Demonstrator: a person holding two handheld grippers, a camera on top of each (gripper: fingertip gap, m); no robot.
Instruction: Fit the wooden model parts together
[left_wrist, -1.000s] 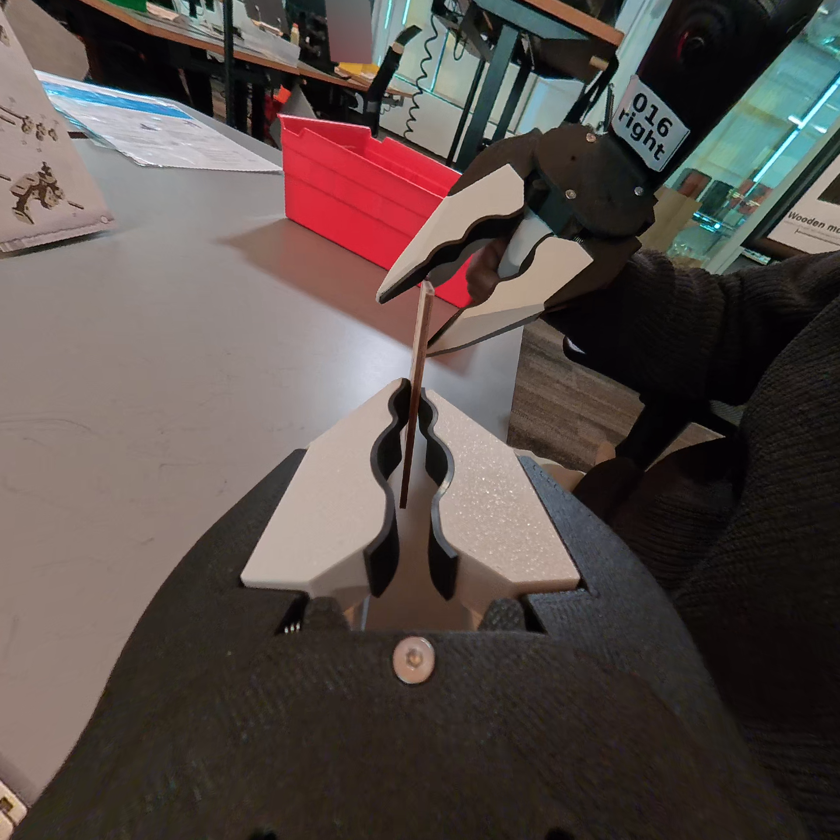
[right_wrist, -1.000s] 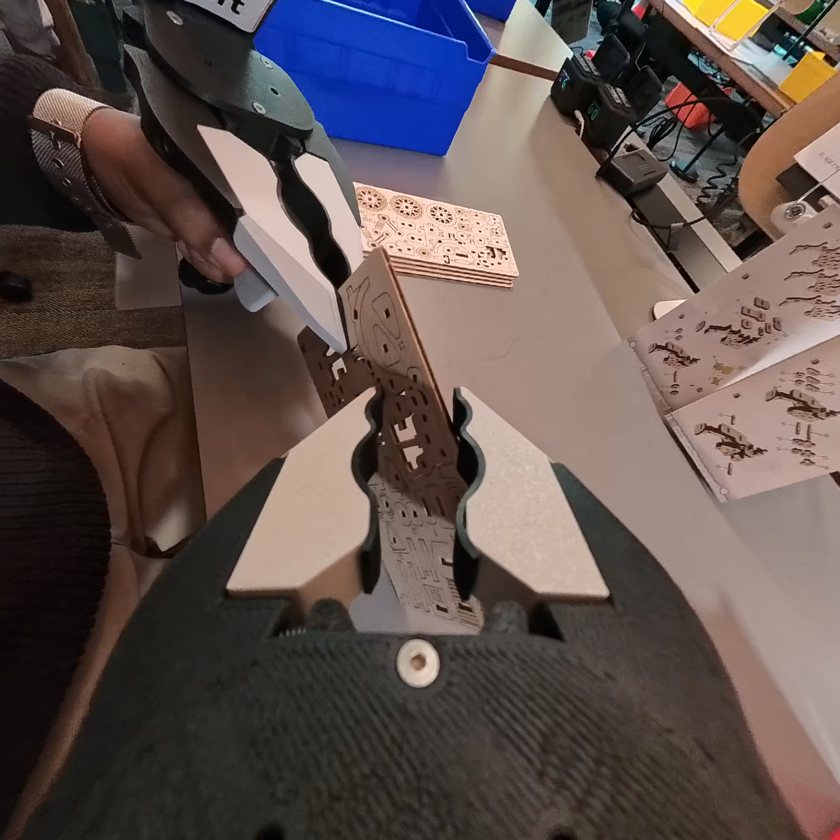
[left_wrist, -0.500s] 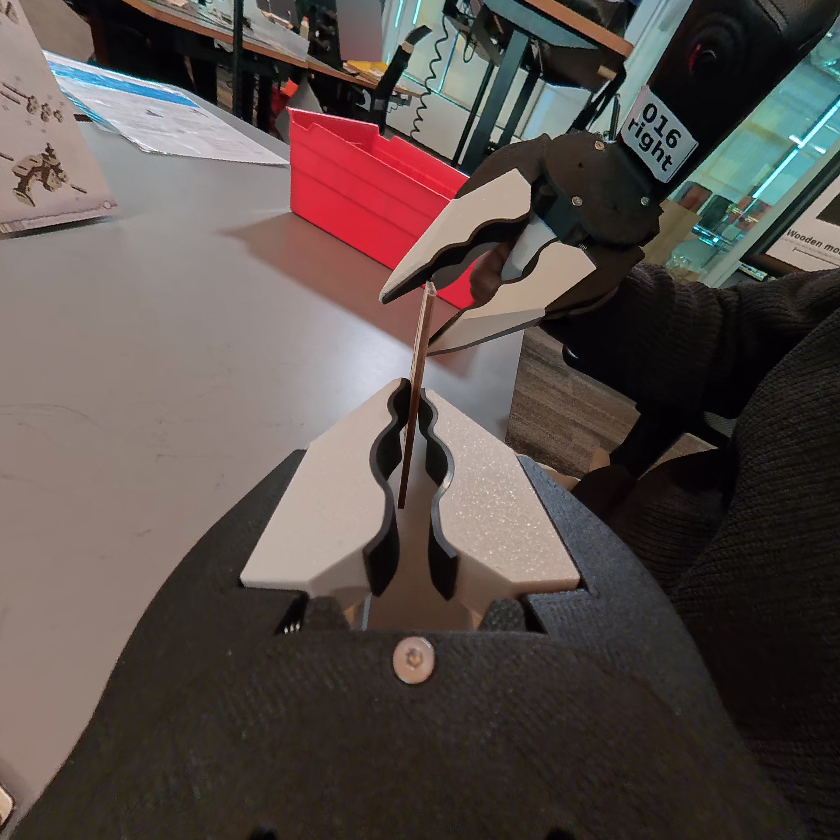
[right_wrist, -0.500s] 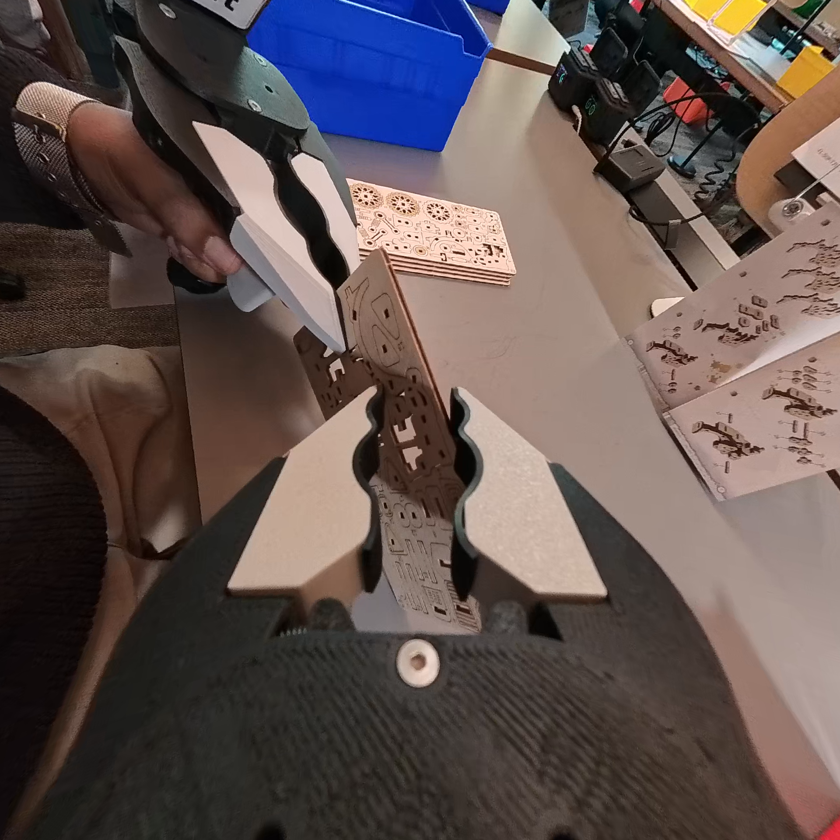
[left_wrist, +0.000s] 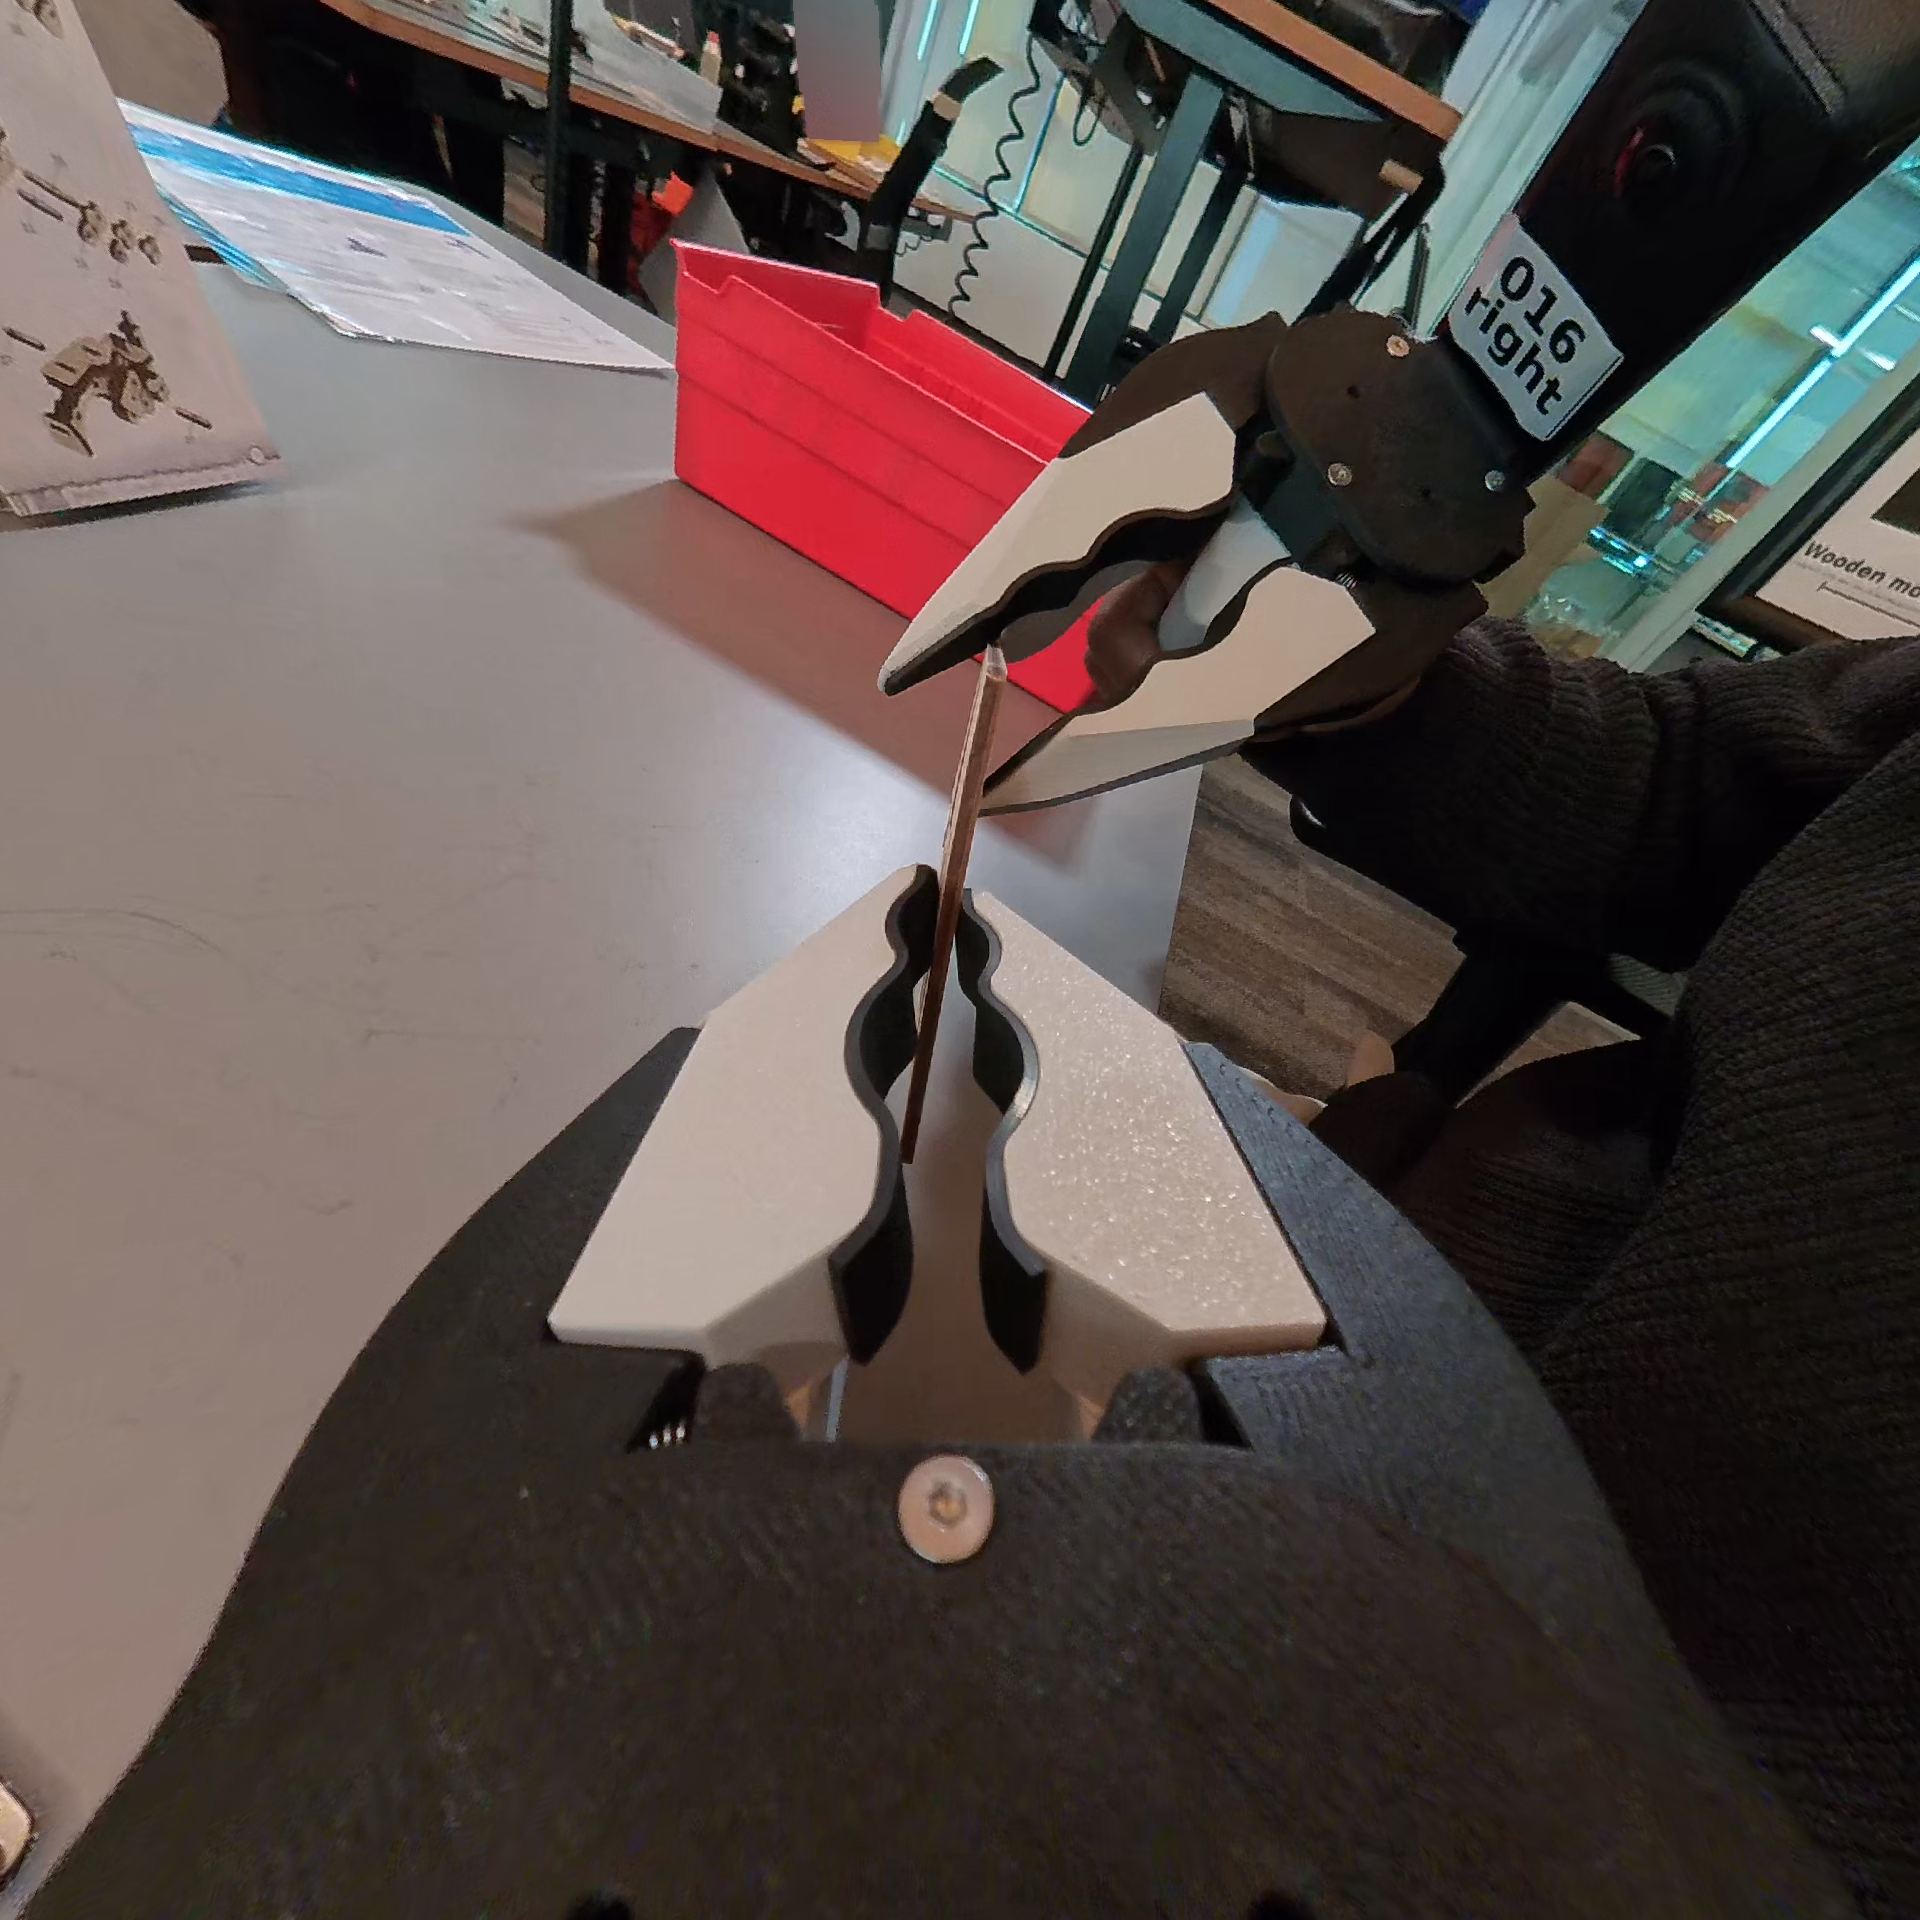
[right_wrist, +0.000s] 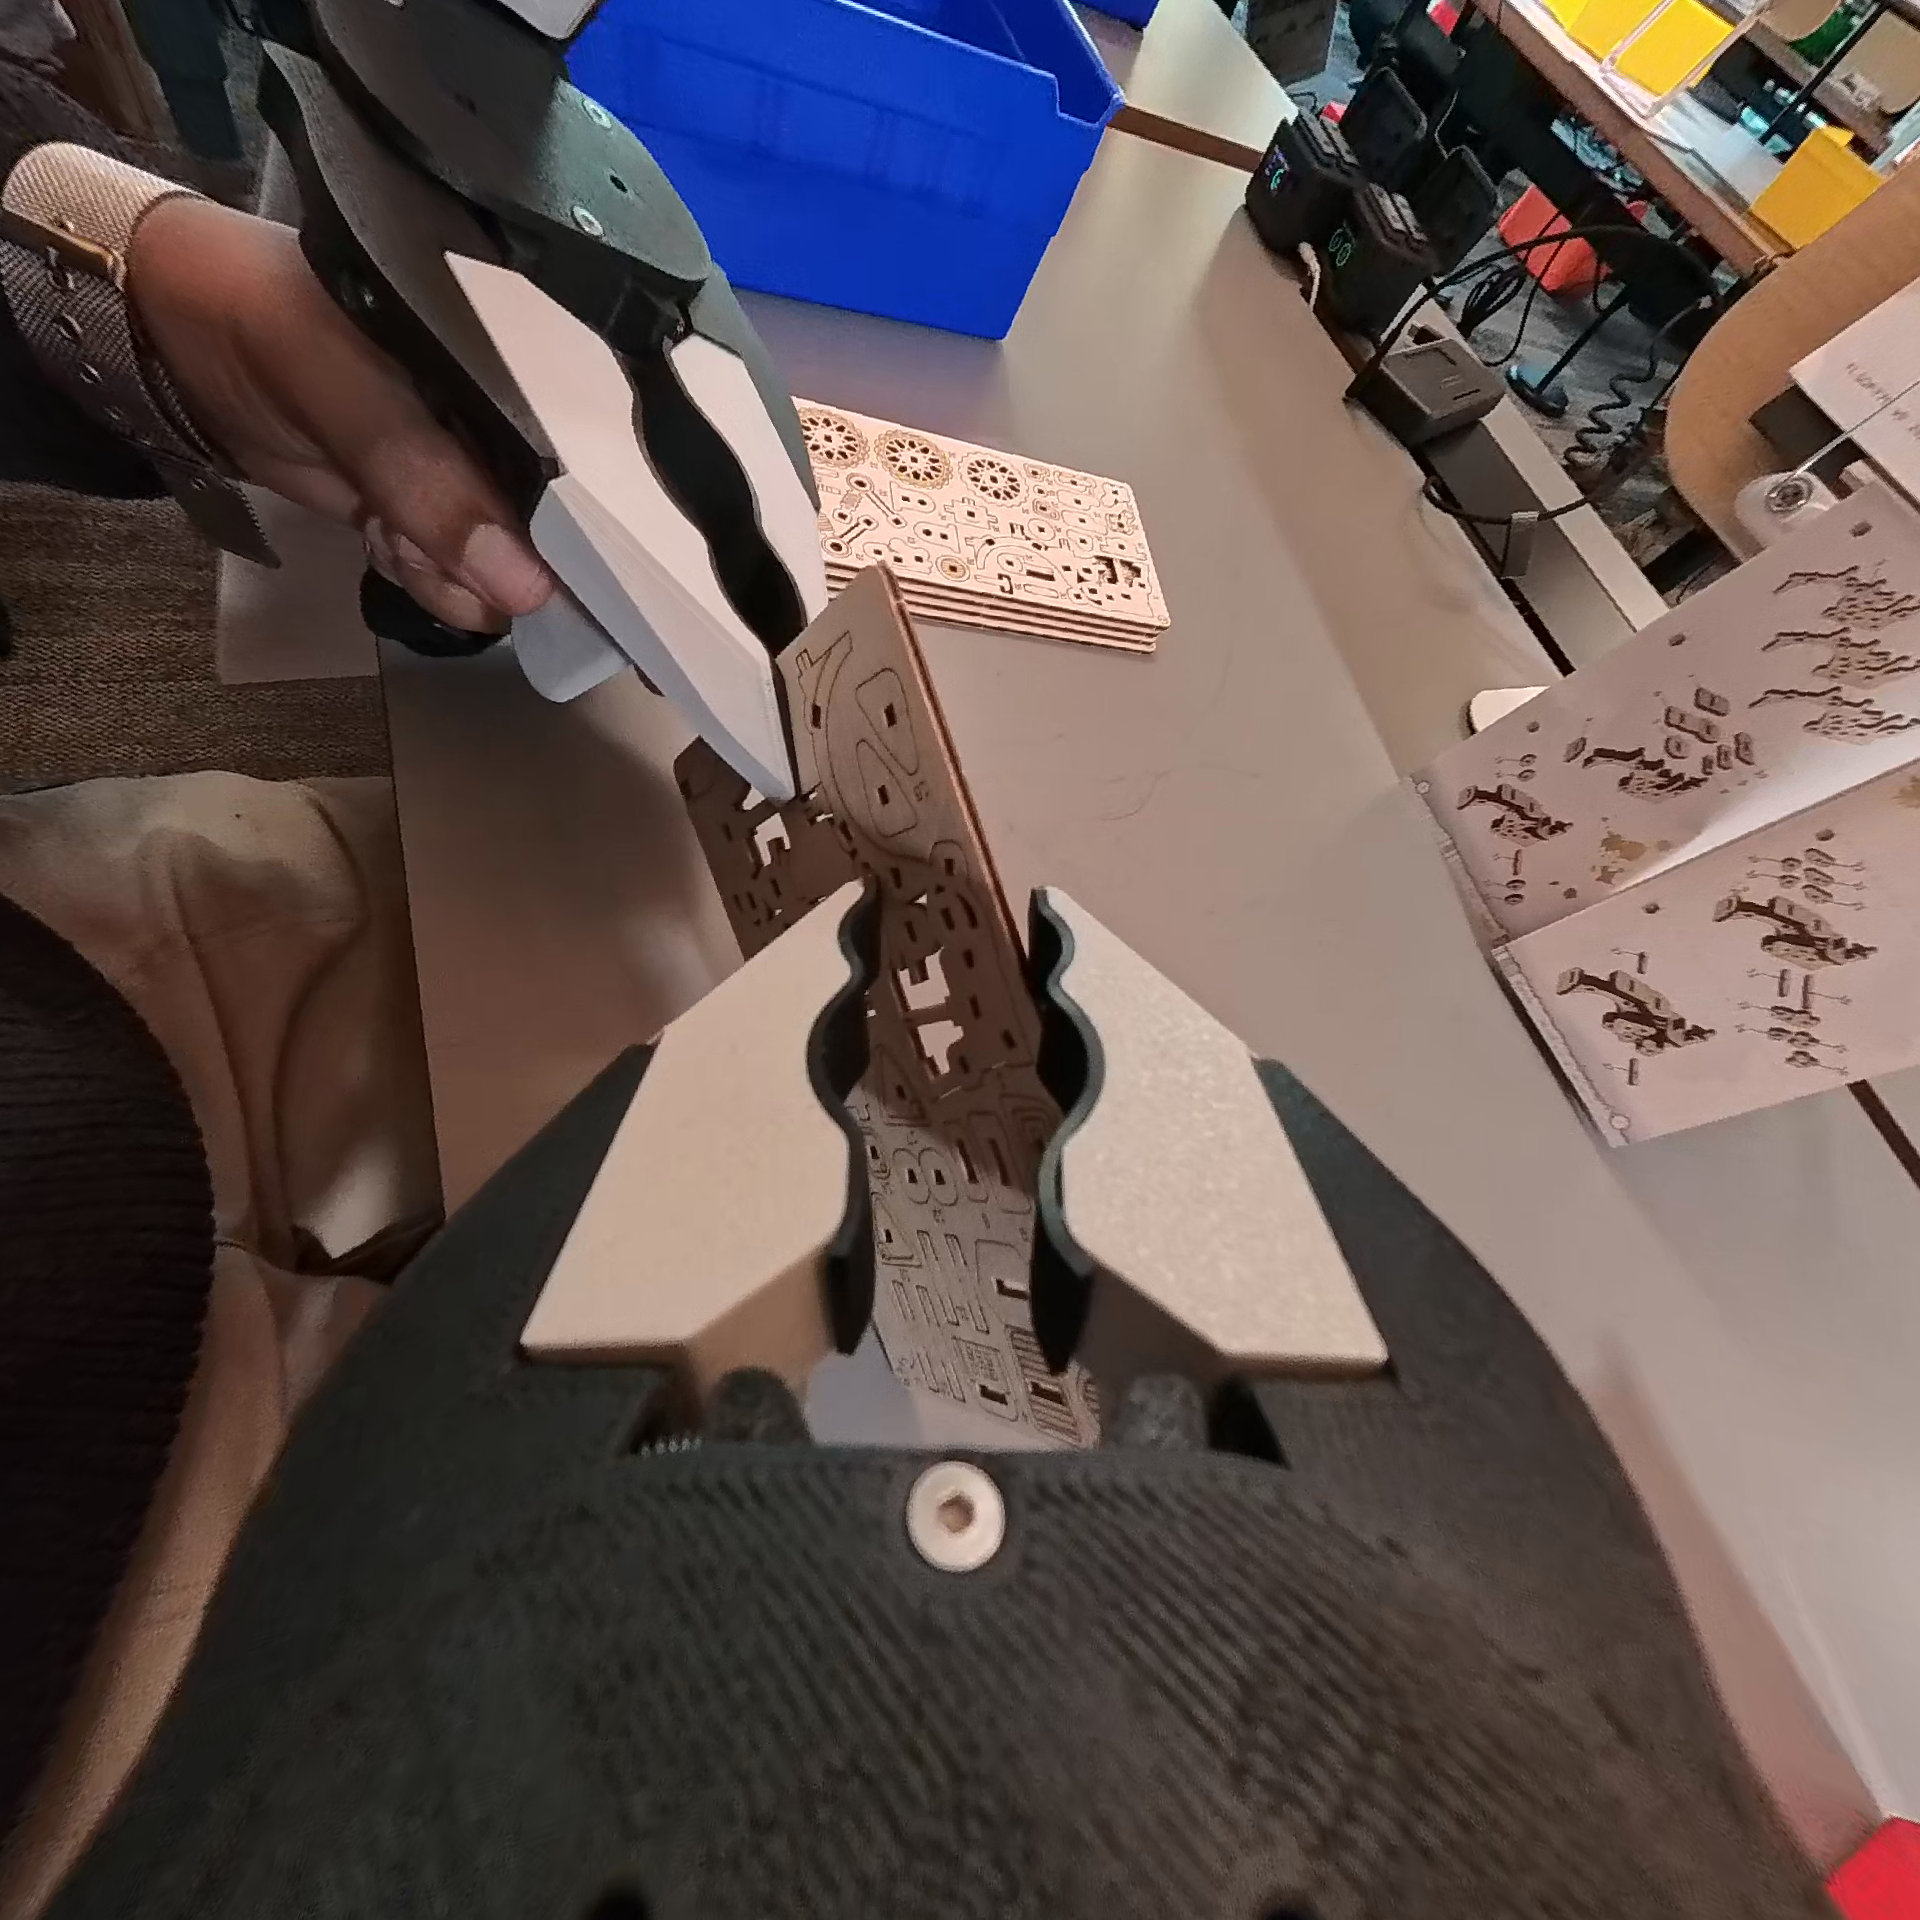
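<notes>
Little has moved: the wooden sheet (right_wrist: 914, 831) is still held upright above the tabletop (right_wrist: 1195, 727) edge, clamped between both the left tongs (left_wrist: 940, 909) and the right tongs (right_wrist: 945, 904).

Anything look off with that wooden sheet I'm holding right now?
The wooden sheet is held on edge above the table, leaning, between both grippers. Several parts are already punched out, leaving holes. Nothing looks cracked or spilled; the stack of sheets behind lies flat.
</notes>
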